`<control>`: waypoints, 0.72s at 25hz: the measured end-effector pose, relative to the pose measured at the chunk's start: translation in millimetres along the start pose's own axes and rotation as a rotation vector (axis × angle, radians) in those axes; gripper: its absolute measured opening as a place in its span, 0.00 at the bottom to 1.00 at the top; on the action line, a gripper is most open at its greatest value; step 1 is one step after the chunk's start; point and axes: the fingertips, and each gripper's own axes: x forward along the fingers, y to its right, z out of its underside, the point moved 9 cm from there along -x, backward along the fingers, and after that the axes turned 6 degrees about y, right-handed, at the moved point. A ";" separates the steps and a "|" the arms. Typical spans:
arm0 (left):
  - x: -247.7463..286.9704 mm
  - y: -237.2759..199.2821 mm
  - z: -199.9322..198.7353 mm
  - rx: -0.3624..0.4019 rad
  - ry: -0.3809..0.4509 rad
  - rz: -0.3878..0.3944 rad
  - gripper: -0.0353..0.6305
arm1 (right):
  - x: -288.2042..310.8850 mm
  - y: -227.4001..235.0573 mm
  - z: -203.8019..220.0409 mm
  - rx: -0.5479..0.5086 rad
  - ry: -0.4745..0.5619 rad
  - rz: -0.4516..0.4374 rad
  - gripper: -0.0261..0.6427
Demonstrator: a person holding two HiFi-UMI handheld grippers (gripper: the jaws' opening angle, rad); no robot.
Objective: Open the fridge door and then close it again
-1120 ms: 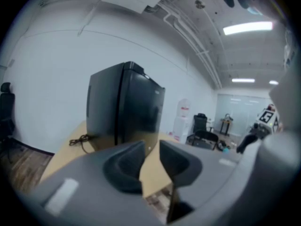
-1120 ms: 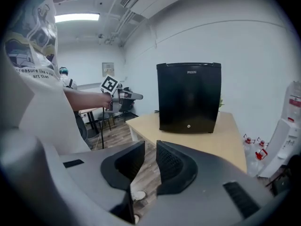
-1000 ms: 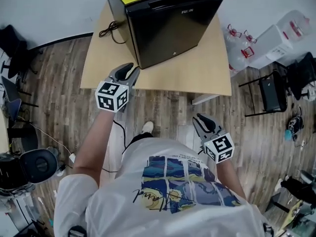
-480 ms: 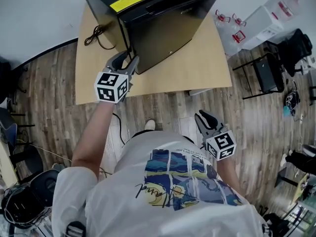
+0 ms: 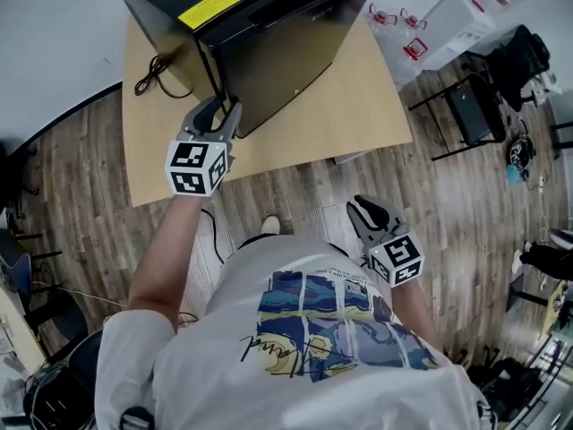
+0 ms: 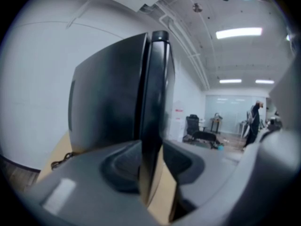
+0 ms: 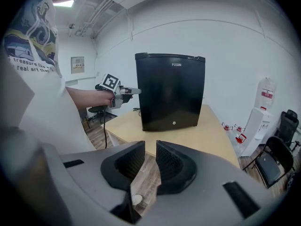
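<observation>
The black mini fridge [image 5: 269,52] stands on a light wooden table [image 5: 349,115], and its door looks shut in the right gripper view [image 7: 171,93]. My left gripper [image 5: 222,110] is at the fridge's front left corner. In the left gripper view the door's vertical edge [image 6: 153,102] runs between the jaws of that gripper [image 6: 153,149]. The jaws have just widened and then eased in a little, and a strip of table still shows beside one pad. My right gripper [image 5: 361,204] hangs low near my body, well back from the table. Its jaws [image 7: 150,157] stand slightly apart and hold nothing.
A black power cord [image 5: 152,70] lies on the table left of the fridge. Right of the table are a folding chair [image 5: 466,115], water bottles [image 5: 394,16] and a white dispenser [image 5: 457,12]. My shoe [image 5: 269,227] is on the wood floor below the table edge.
My left gripper has moved forward from just short of the fridge's corner, and its jaws now straddle the door edge. The right gripper has stayed near my body.
</observation>
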 end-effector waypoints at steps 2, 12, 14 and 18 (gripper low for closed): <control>-1.1 -9.2 2.4 -0.012 -0.002 0.009 0.27 | 5.7 -4.7 -0.3 0.005 -0.007 0.002 0.14; -4.4 -6.0 -0.2 0.005 0.008 -0.022 0.26 | -13.5 -12.5 8.5 0.042 -0.020 0.049 0.13; -4.3 -5.9 0.9 0.003 0.009 -0.030 0.26 | -15.7 -12.6 10.3 0.048 -0.022 0.059 0.13; -6.1 -5.1 0.7 -0.002 0.010 -0.043 0.26 | -20.4 -13.1 12.5 0.054 -0.017 0.071 0.13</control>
